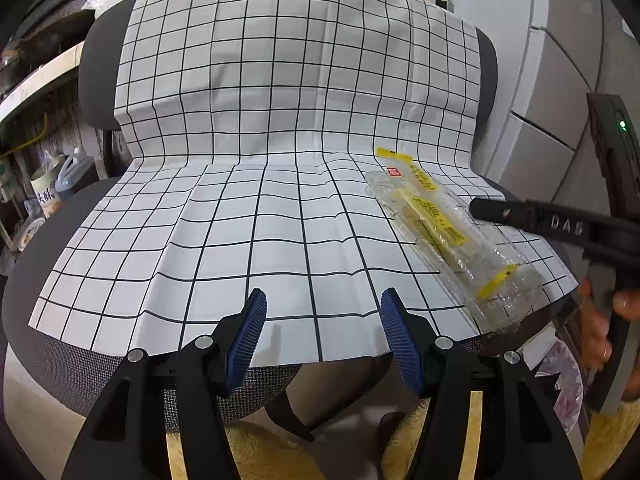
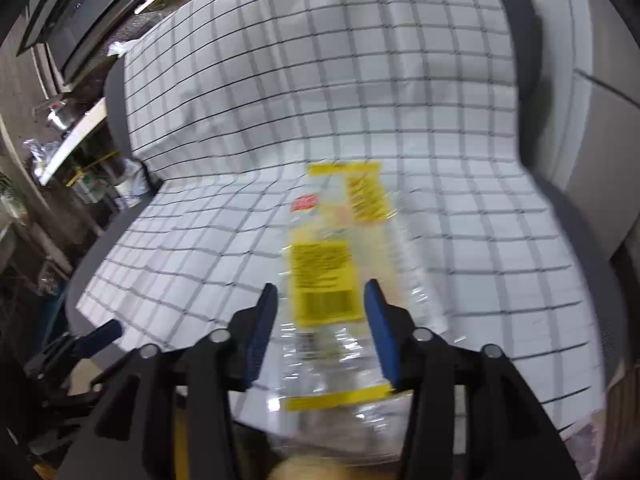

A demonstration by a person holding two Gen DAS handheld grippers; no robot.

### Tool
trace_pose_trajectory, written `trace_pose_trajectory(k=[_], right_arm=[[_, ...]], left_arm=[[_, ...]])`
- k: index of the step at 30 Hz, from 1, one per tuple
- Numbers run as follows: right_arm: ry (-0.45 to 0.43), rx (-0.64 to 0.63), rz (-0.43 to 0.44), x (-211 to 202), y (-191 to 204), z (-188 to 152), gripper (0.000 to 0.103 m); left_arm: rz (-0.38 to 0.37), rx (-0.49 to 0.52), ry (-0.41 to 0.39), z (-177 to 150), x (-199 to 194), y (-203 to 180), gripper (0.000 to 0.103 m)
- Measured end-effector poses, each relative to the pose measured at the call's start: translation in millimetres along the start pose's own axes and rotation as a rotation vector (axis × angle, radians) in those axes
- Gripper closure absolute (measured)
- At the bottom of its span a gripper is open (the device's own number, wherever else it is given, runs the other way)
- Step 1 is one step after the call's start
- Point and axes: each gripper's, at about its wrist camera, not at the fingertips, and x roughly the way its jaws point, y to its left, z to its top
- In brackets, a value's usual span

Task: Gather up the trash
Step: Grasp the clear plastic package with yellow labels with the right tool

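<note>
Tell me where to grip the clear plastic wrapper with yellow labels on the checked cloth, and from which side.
Grip the clear plastic wrapper with yellow labels across its narrow width near the end at the chair's front edge, coming from the front. It lies flat and long, pointing toward the backrest on the black-and-white checked cloth, and the open right gripper already straddles it.

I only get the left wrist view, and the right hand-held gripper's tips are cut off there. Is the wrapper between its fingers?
Observer: Yes. The right hand-held gripper straddles the clear wrapper, one finger on each side.
Operator: Has it closed on it?
Observer: No. The jaws stand open, wider than the yellow label with the barcode, which sits between them.
</note>
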Motion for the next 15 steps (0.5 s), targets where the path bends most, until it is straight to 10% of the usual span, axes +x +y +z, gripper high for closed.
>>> trace_pose_trajectory(k=[15], right_arm=[[0.179, -0.18, 0.025, 91.6, -22.1, 36.8, 0.014]], left_arm=[[0.014, 0.034, 0.02, 8.2, 20.1, -16.8, 0.042]])
